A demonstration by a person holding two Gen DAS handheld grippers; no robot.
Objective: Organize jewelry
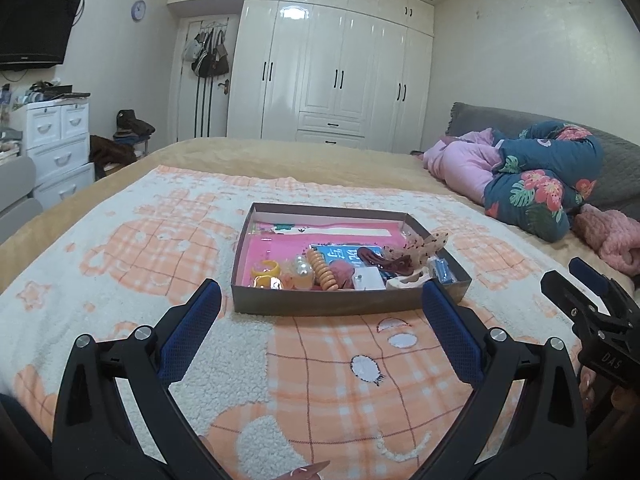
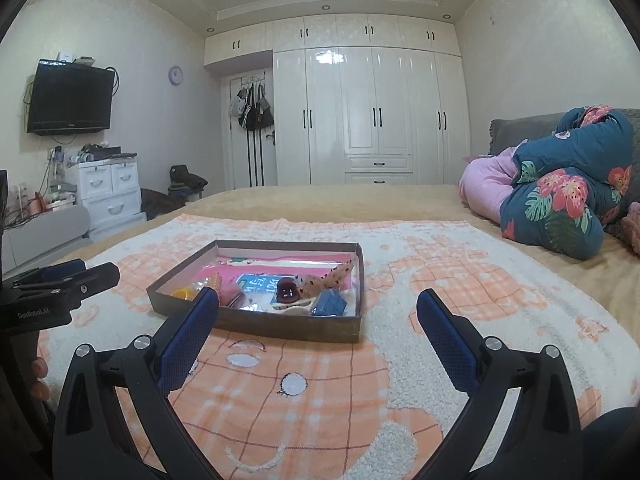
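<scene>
A shallow brown cardboard box (image 1: 344, 302) with a pink lining sits on the orange-and-white blanket (image 1: 320, 380). It holds yellow rings (image 1: 266, 269), an orange spiral hair tie (image 1: 322, 270), a dark red hair claw (image 1: 384, 262), a dotted bow (image 1: 426, 242) and a small blue box (image 1: 444, 270). My left gripper (image 1: 322, 292) is open and empty, just in front of the box's near wall. My right gripper (image 2: 318, 300) is open and empty, in front of the box (image 2: 280, 326), its left fingertip over the near wall. The blue box (image 2: 328, 304) and the claw (image 2: 286, 292) show there too.
A rolled floral and pink quilt (image 1: 532, 176) lies at the right on the bed. A white wardrobe (image 1: 332, 72) fills the back wall. A white drawer unit (image 1: 60, 140) and a wall TV (image 1: 32, 36) stand at the left. The right gripper shows at the left view's right edge (image 1: 592, 312).
</scene>
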